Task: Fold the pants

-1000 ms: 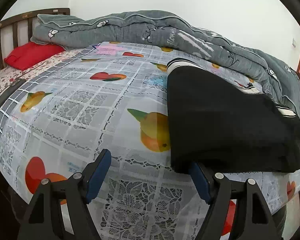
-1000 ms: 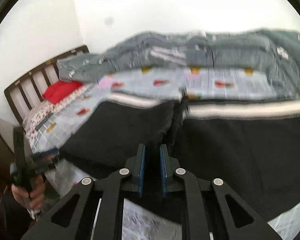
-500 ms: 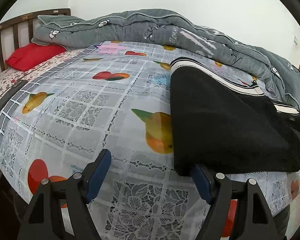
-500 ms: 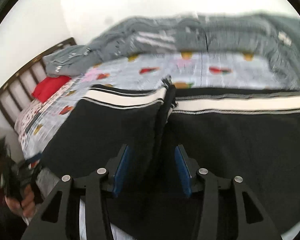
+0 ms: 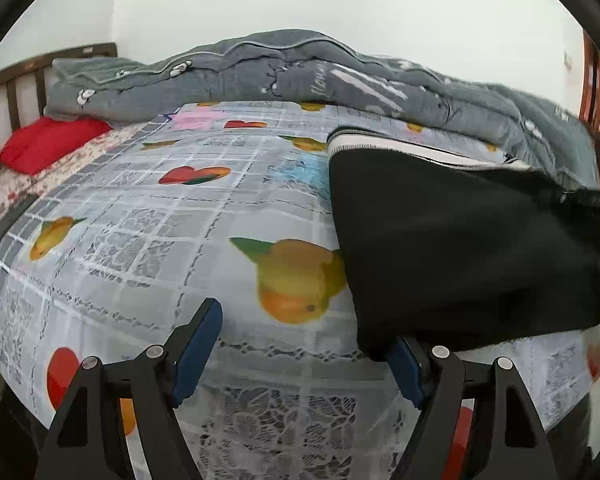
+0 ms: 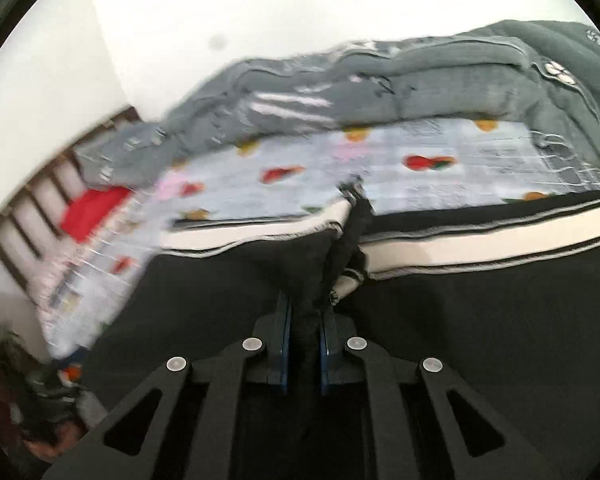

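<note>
Now, view by view.

Left wrist view, tool: the left gripper (image 5: 300, 354) is held spread wide, with nothing pinched; its right pad sits just at the near corner of the black pants (image 5: 452, 248).
Left wrist view, garment: the pants are seen lying on the fruit-print bedsheet (image 5: 204, 232), white-striped waistband (image 5: 400, 146) toward the grey quilt (image 5: 300, 68).
Left wrist view, risk: that loose near corner is judged likely to be dragged or rucked if the other side is pulled while this hand stays unclamped.

Right wrist view, tool: the right gripper (image 6: 304, 340) is seen clamped together on a raised ridge of the pants (image 6: 480, 320), near the split in the waistband (image 6: 492, 242).
Right wrist view, risk: only a narrow pleat seems to be caught, so a slip under a quick lift is thought possible; the picture is blurred, so how many layers are held cannot be told.
Right wrist view, further risk: a single-layer pinch would be expected to give a crooked fold, with the striped edges misaligned.
</note>
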Available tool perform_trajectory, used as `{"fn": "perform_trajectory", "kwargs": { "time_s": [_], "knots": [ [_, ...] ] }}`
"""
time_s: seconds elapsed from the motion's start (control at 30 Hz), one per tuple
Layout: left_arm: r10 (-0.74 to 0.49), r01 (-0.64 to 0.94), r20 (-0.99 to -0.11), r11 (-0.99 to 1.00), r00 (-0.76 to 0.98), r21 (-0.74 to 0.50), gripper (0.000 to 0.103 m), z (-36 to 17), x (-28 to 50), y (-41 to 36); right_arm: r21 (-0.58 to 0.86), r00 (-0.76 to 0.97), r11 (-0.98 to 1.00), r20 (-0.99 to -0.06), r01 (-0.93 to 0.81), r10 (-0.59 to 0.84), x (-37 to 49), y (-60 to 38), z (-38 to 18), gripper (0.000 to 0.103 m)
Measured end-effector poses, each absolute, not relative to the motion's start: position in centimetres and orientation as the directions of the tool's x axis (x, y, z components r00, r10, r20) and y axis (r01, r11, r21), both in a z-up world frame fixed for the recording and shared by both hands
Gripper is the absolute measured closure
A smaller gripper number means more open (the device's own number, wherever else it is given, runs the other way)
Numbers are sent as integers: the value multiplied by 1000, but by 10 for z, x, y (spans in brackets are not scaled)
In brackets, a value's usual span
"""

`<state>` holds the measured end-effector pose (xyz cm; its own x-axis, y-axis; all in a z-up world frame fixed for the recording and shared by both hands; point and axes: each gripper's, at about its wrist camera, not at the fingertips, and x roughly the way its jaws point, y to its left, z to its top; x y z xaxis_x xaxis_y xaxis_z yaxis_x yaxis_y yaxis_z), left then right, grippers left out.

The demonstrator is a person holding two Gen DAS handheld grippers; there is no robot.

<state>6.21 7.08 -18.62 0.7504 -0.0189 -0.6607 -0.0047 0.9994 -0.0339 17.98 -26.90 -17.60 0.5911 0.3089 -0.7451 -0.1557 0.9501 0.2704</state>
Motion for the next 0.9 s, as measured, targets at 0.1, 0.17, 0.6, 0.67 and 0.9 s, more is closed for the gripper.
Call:
{"fn": "perform_trajectory", "kwargs": {
  "time_s": [0.1, 0.17, 0.6, 0.67, 0.9],
  "knots": [
    [5, -33, -672, 999, 741, -28, 26, -187, 65, 69, 219, 571, 962, -775, -162, 272, 175, -261, -192, 85],
    [1, -50, -682, 997, 732, -52, 26, -187, 62, 74, 183, 570, 968, -783, -172, 249, 165, -256, -181, 74],
    [-6, -41, -672, 998, 740, -55, 28, -177, 47, 74, 288, 558, 931, -745, -224, 365, 64, -287, -177, 56],
    [-19, -44, -678, 996, 735, -75, 28, -178, 52, 72, 273, 570, 937, -744, -217, 349, 62, -282, -181, 56],
    [34, -75, -682, 997, 731, -31, 26, -183, 64, 69, 238, 616, 941, -711, -242, 339, 73, -257, -175, 91]
  ]
}}
